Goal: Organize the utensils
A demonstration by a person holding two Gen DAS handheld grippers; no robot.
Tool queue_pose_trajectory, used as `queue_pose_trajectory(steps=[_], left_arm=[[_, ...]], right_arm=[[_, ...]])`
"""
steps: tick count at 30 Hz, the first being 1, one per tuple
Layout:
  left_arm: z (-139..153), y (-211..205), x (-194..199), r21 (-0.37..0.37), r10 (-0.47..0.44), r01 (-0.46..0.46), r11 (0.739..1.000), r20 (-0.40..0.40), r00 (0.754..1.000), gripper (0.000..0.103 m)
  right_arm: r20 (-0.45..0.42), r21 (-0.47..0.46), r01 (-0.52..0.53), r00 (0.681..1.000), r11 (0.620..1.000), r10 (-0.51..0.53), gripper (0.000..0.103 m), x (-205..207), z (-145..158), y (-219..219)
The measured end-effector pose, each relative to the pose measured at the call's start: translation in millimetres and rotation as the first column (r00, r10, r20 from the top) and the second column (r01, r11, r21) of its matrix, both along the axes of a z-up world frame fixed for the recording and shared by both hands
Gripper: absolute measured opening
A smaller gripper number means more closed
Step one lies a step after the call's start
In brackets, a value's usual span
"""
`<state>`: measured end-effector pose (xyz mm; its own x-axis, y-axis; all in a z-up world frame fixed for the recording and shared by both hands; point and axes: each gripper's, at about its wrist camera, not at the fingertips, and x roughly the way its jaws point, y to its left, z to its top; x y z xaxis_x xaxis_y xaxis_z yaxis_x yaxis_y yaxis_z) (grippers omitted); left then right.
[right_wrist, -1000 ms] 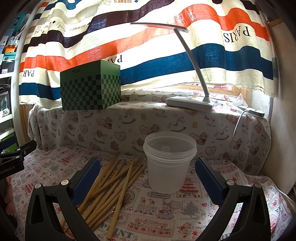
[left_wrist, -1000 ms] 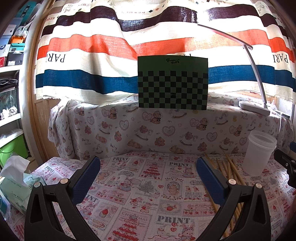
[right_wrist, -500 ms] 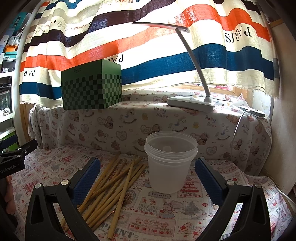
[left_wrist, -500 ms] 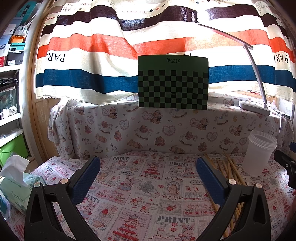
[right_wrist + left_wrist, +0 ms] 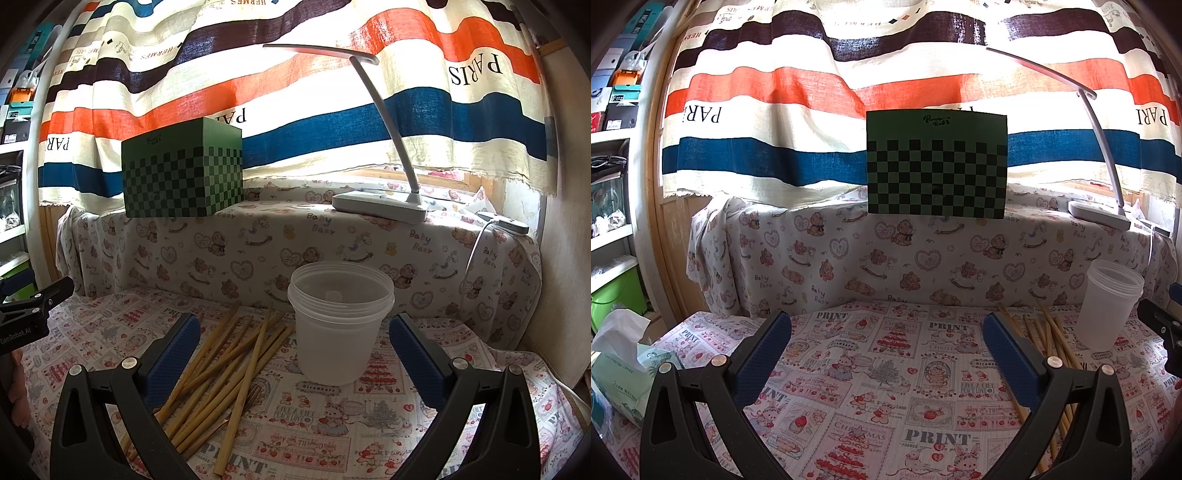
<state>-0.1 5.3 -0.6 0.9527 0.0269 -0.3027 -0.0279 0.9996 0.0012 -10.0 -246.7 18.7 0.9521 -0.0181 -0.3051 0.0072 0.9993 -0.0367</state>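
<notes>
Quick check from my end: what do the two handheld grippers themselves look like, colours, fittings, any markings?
Both match: the left gripper and right gripper have black plastic frames, triangular cut-outs, silver round fasteners and blue textured finger pads. Seen from the right wrist camera, the left gripper's black body carries white "GenRobot.AI" lettering. No cables or sleeves visible.

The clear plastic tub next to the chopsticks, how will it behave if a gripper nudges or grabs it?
The clear plastic tub looks empty and thin-walled, so it is probably light and apt to slide or tip on the tablecloth if nudged near its rim. Its walls may flex under a squeeze. The smooth plastic could be slippery.
</notes>
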Motion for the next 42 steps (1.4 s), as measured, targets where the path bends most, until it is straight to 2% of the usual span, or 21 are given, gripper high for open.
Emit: queue_pose_trajectory(steps=[12, 16, 19, 20, 21, 22, 23, 24, 25, 27, 30, 33, 37, 42], left_arm=[[0, -1, -1, 0.008, -0.007, 0.007, 1.000, 0.006, 1.000, 0.103], [0, -2, 1, 0.007, -0.011, 0.011, 1.000, -0.002, 1.000, 0.103], [0, -4, 2, 0.007, -0.015, 0.015, 1.000, -0.008, 1.000, 0.103], [0, -4, 3, 0.008, -0.013, 0.013, 1.000, -0.010, 1.000, 0.103], [0, -5, 3, 0.009, -0.012, 0.012, 1.000, -0.011, 1.000, 0.103], [0, -4, 3, 0.008, -0.013, 0.013, 1.000, -0.011, 1.000, 0.103], [0, -5, 3, 0.009, -0.013, 0.013, 1.000, -0.010, 1.000, 0.103], [0, -5, 3, 0.010, -0.013, 0.013, 1.000, -0.009, 1.000, 0.103], [0, -5, 3, 0.010, -0.013, 0.013, 1.000, -0.008, 1.000, 0.103], [-1, -5, 2, 0.009, -0.011, 0.011, 1.000, -0.007, 1.000, 0.103], [-1, -5, 3, 0.008, -0.011, 0.011, 1.000, -0.010, 1.000, 0.103], [-1, -5, 3, 0.008, -0.010, 0.010, 1.000, -0.015, 1.000, 0.103], [-1, -5, 3, 0.008, -0.010, 0.010, 1.000, -0.017, 1.000, 0.103], [-1, -5, 3, 0.007, -0.009, 0.009, 1.000, -0.018, 1.000, 0.103]], right_arm=[[0.008, -0.007, 0.033, 0.999, 0.999, -0.033, 0.103, -2, 0, -1], [0.045, 0.007, 0.064, 0.997, 0.998, -0.064, 0.103, -10, 2, -4], [0.101, 0.028, 0.130, 0.986, 0.991, -0.132, 0.103, -21, 7, -6], [0.114, 0.044, 0.134, 0.984, 0.990, -0.139, 0.101, -24, 8, -7], [0.109, 0.065, 0.120, 0.986, 0.991, -0.127, 0.090, -25, 9, -8], [0.080, 0.083, 0.093, 0.992, 0.992, -0.100, 0.067, -23, 10, -10], [0.009, 0.106, 0.045, 0.999, 0.993, -0.046, 0.054, -16, 9, -11], [-0.073, 0.135, 0.001, 0.997, 0.991, 0.009, 0.031, -8, 6, -12], [-0.147, 0.179, -0.027, 0.988, 0.983, 0.054, 0.019, 0, 2, -14], [-0.221, 0.273, -0.057, 0.968, 0.960, 0.120, 0.015, 7, -6, -18], [-0.324, 0.287, -0.086, 0.928, 0.954, 0.181, 0.014, 16, -19, -10], [-0.394, 0.282, -0.093, 0.896, 0.955, 0.204, 0.014, 19, -31, -1], [-0.457, 0.206, -0.070, 0.875, 0.976, 0.160, 0.014, 20, -39, 8], [-0.522, 0.209, -0.087, 0.833, 0.974, 0.186, 0.014, 24, -48, 13]])
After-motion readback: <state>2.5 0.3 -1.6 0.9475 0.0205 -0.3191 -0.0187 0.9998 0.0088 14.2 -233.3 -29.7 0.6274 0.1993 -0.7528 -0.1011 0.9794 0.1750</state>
